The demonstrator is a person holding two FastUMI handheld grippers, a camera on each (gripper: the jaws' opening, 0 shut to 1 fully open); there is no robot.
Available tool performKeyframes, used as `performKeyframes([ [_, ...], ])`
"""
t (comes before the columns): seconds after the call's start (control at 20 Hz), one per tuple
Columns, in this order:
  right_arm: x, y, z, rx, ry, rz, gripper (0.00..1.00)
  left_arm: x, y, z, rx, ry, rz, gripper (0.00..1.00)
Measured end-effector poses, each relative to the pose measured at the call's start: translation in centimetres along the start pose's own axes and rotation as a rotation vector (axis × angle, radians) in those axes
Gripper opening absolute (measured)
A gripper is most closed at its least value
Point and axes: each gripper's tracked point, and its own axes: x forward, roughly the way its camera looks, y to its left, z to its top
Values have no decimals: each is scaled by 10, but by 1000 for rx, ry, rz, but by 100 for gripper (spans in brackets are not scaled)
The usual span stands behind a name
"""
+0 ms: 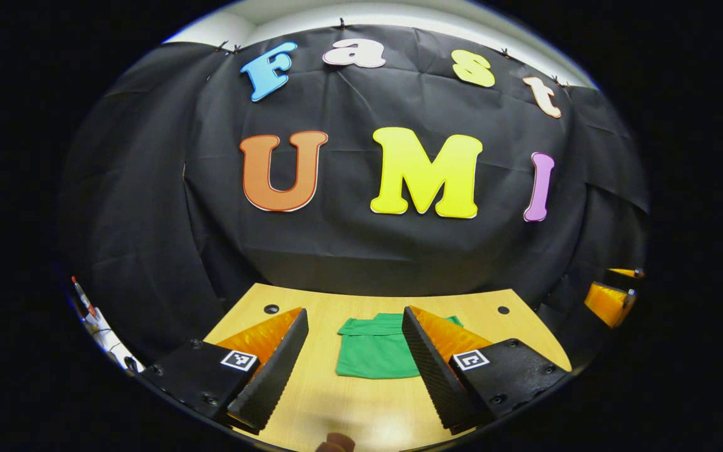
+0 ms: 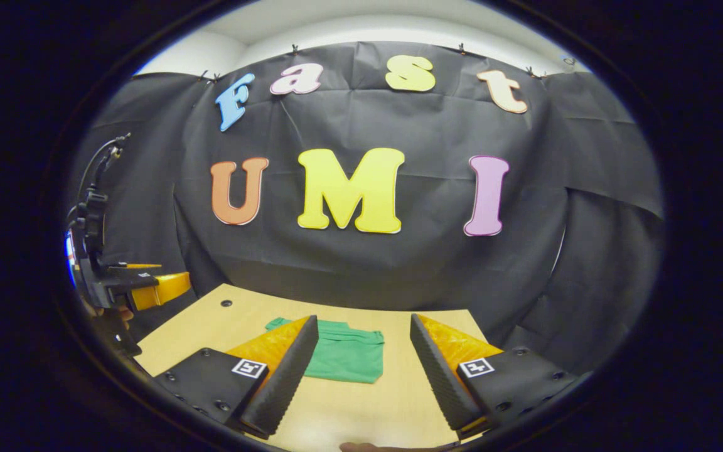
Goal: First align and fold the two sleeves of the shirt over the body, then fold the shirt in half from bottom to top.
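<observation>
the shirt [image 1: 374, 351] is plain green, solid, with no print. the table [image 1: 361, 402] under it is pale yellowish wood grain with 2 dark round holes. the wall cloth [image 2: 399, 270] is black and creased.

A light wooden surface [image 1: 361, 402] with two small dark holes, perhaps cable ports, near its far corners. A green shirt [image 1: 374, 355], folded into a compact rectangle, lies flat at its middle.

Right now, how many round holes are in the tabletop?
2 in the left gripper view: one hole near the far left corner, one hole near the far right. The shirt could hide others.
</observation>
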Motion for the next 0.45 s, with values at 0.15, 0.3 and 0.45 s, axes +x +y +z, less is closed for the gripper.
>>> performKeyframes([
  [0.15, -9, 5, -11, -17, 6, -1, 94, -18, -10, -2, 12, -38, 1, 97],
  [0.3, -7, 10, -13, -33, 12, 10, 95, -23, -38, -14, 57, -48, -51, 97],
  [0.45, -4, 5, -9, -25, 5, -6, 95, -26, -53, -19, 70, -39, -92, 97],
])
